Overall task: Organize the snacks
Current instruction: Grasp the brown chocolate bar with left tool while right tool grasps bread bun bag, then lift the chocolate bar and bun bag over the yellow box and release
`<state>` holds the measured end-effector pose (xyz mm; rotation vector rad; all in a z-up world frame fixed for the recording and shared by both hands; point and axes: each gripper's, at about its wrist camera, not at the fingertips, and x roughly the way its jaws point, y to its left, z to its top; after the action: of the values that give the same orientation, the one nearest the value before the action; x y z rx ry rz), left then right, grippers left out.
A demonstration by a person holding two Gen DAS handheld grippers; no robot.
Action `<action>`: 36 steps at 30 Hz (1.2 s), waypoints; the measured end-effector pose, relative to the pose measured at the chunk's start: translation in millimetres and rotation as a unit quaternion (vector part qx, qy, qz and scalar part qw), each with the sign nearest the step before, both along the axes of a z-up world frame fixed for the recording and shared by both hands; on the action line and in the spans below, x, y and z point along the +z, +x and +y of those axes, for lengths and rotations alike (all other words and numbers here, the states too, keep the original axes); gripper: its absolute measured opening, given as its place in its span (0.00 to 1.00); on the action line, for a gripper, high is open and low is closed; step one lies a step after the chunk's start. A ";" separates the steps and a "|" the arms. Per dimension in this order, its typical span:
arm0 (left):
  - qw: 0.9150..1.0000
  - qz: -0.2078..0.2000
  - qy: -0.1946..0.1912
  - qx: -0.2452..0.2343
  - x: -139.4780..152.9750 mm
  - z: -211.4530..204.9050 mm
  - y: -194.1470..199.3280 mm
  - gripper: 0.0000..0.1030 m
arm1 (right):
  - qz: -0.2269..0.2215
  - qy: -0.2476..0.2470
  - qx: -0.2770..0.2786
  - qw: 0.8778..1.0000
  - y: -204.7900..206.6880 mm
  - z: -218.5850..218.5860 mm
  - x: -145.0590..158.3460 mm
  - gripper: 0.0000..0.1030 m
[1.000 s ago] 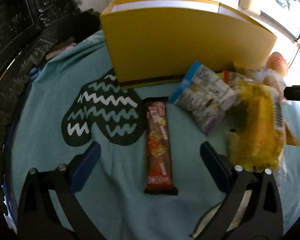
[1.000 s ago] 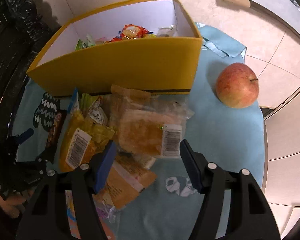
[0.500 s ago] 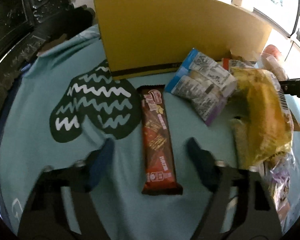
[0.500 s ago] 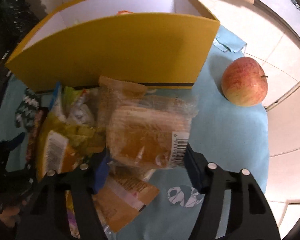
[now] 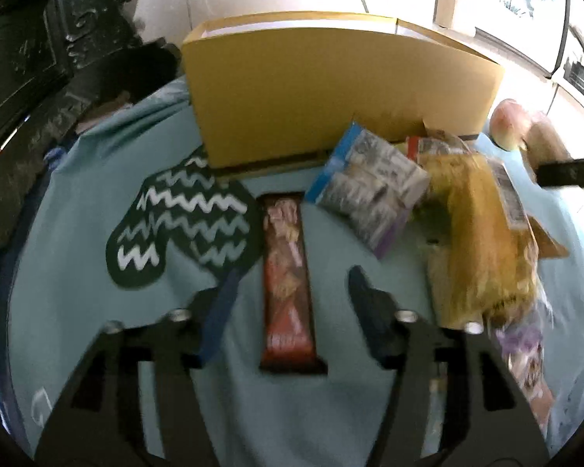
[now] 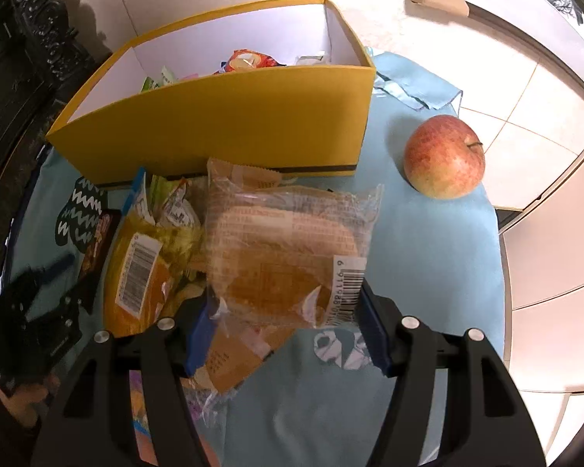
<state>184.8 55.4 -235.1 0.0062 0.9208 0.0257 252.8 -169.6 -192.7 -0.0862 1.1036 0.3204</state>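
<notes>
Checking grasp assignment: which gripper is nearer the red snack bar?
Left. The left gripper straddles the red snack bar, fingers open either side. The right gripper is off at the clear bread packet.

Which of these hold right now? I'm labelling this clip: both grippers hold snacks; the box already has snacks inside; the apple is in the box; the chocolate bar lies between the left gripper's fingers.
1. Both grippers hold snacks: false. The right gripper clamps the clear bread packet; the left gripper is open.
2. The yellow box has snacks inside: true.
3. The apple is in the box: false, it sits on the cloth beside it.
4. The chocolate bar lies between the left fingers: true, ungripped.
</notes>
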 end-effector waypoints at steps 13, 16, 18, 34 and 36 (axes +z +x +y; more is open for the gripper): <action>0.998 0.004 -0.060 0.011 5.1 12.2 -10.6 0.23 | -0.013 0.008 0.001 1.000 -10.3 -11.3 11.9 0.63; 0.999 -0.020 -0.048 0.006 26.3 9.9 -14.5 0.23 | -0.024 0.017 0.010 1.000 -15.6 -9.5 22.3 0.63; 0.998 -0.038 -0.043 0.002 43.6 7.7 -17.4 0.23 | -0.035 0.023 0.014 0.999 -18.2 -9.5 32.6 0.63; 0.985 -0.173 -0.025 -0.006 214.1 -23.7 2.4 0.24 | -0.179 0.082 0.041 0.980 -19.0 -16.1 197.9 0.63; 0.984 -0.176 -0.020 -0.001 232.1 -26.8 14.3 0.24 | -0.191 0.084 0.048 0.977 -11.6 -11.4 215.6 0.63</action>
<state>199.1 28.6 -3.0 -0.0342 0.5681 0.0067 241.2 -181.0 22.9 -0.0485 0.6887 0.4624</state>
